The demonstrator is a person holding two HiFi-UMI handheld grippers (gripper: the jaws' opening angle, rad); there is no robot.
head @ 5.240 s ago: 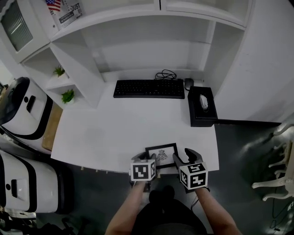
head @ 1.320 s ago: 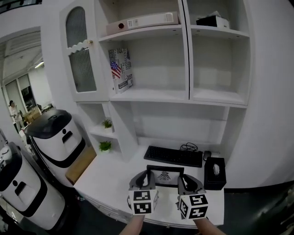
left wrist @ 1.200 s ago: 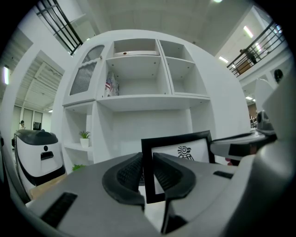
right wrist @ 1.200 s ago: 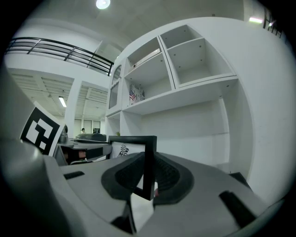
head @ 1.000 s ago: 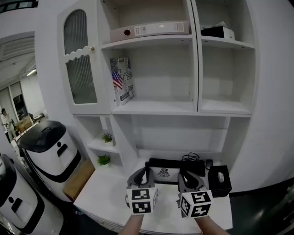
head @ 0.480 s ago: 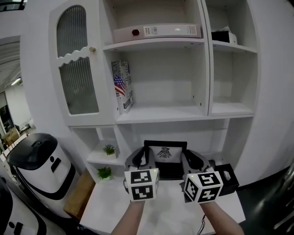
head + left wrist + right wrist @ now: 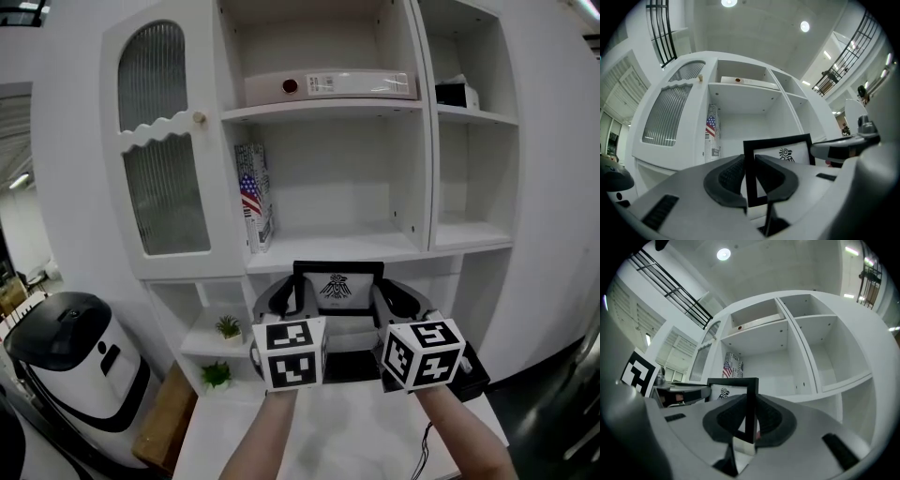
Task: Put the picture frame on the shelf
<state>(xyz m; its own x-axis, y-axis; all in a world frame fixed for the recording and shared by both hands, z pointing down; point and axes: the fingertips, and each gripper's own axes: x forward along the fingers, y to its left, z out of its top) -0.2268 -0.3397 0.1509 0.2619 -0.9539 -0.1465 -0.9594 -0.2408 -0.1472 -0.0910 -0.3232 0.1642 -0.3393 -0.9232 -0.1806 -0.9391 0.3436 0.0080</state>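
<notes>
A black picture frame (image 7: 337,287) with a white print of a bird emblem is held upright in the air between both grippers, in front of the white shelf unit (image 7: 328,246). My left gripper (image 7: 281,302) is shut on the frame's left edge (image 7: 751,173). On the frame's right edge (image 7: 751,408) my right gripper (image 7: 394,300) is shut too. The frame's top edge stands about level with the middle shelf board, whose compartment is bare but for a flag-print book (image 7: 253,197) leaning at its left wall.
A white binder (image 7: 328,86) lies on the upper shelf and a dark box (image 7: 452,94) in the upper right compartment. A glazed cabinet door (image 7: 164,155) is at left. Small plants (image 7: 227,326) stand on low side shelves. A white robot (image 7: 70,361) is at lower left.
Both grippers have lifted the frame from the desk up to shelf height, and my view has tilted up. Over the last half second the frame rose a little more towards the middle shelf.
</notes>
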